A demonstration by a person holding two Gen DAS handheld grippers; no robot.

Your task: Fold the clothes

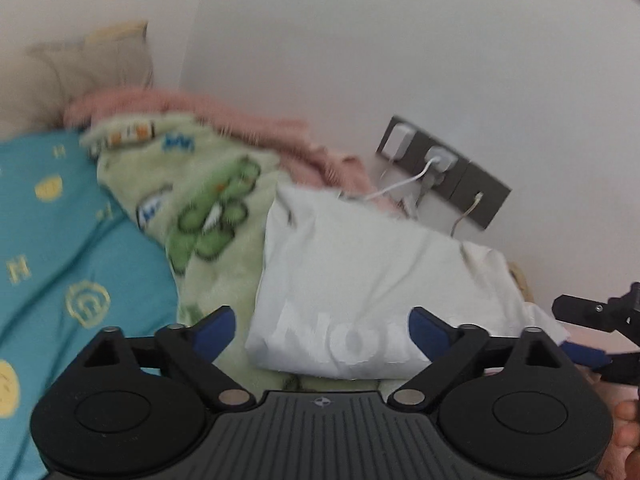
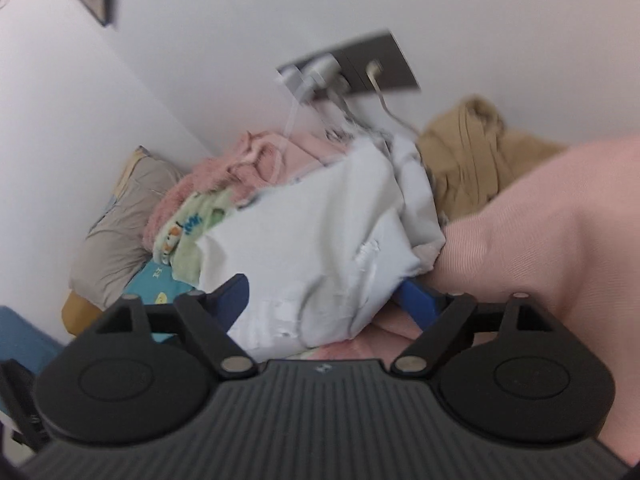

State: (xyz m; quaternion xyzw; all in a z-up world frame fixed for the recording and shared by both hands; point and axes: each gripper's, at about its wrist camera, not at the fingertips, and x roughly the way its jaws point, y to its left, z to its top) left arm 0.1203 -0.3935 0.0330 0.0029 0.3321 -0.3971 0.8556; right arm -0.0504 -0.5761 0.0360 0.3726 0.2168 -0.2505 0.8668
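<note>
Folding of the pale grey printed cotton shirt (image 1: 360, 280) appears nearly finished: it lies as a compact bundle on the green cartoon fleece blanket (image 1: 216, 200). Left gripper (image 1: 320, 330) and right gripper (image 2: 324, 298) are spread wide, nothing clasped. Next, the bundle is probably to be set aside and another garment chosen.

Left gripper (image 1: 322, 330): jaws spread wide, blue fingertips (image 1: 218, 330) at 9 and 3 o'clock of own view, nothing pinched between them. Right gripper (image 2: 328, 300): jaws likewise wide apart, blue pads (image 2: 416, 302) at either side, not clamped. In left wrist view, right gripper shows at 3 o'clock edge as black linkage with one blue finger. Bare skin of person's hand (image 1: 626, 436) visible at 4 o'clock, at frame edge.
</note>
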